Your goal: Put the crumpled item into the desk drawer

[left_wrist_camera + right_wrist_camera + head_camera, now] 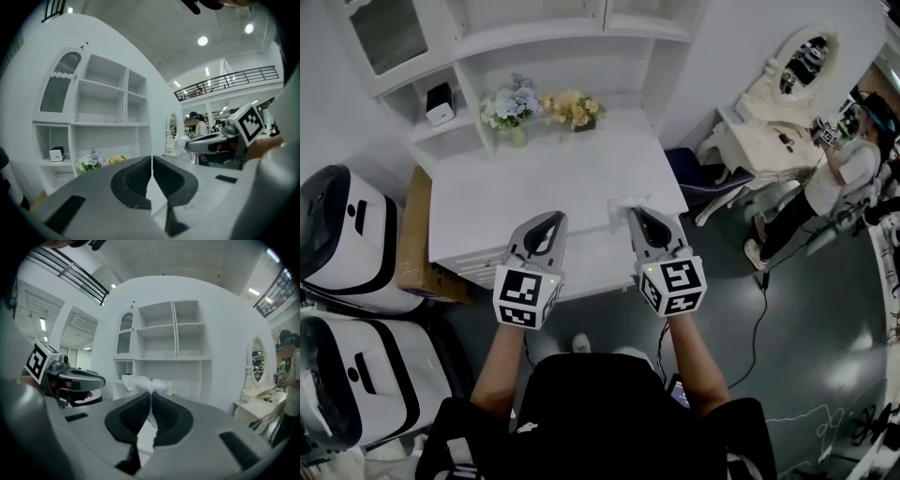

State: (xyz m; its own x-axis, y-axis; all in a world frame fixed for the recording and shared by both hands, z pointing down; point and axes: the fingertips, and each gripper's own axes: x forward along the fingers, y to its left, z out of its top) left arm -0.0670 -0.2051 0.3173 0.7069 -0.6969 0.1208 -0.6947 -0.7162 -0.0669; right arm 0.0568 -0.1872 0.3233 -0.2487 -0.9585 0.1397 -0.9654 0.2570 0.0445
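Note:
A white crumpled item [622,203] [143,383] is pinched at the tips of my right gripper [635,214] [151,397], which is shut on it above the front right part of the white desk [534,187]. The item also shows in the left gripper view [180,145], beside the right gripper. My left gripper [553,217] [152,159] hangs next to it over the desk's front edge, its jaws shut with nothing between them. A pale drawer band [591,267] runs under the desk's front edge; whether it is pulled out is unclear.
Two flower bunches [514,105] [573,108] stand at the desk's back below open shelves [544,37]. A small white device [440,103] sits on a side shelf. A cardboard box [411,234] and white cases [337,234] stand left. At right are a vanity [778,94], a person [848,173] and a floor cable [759,319].

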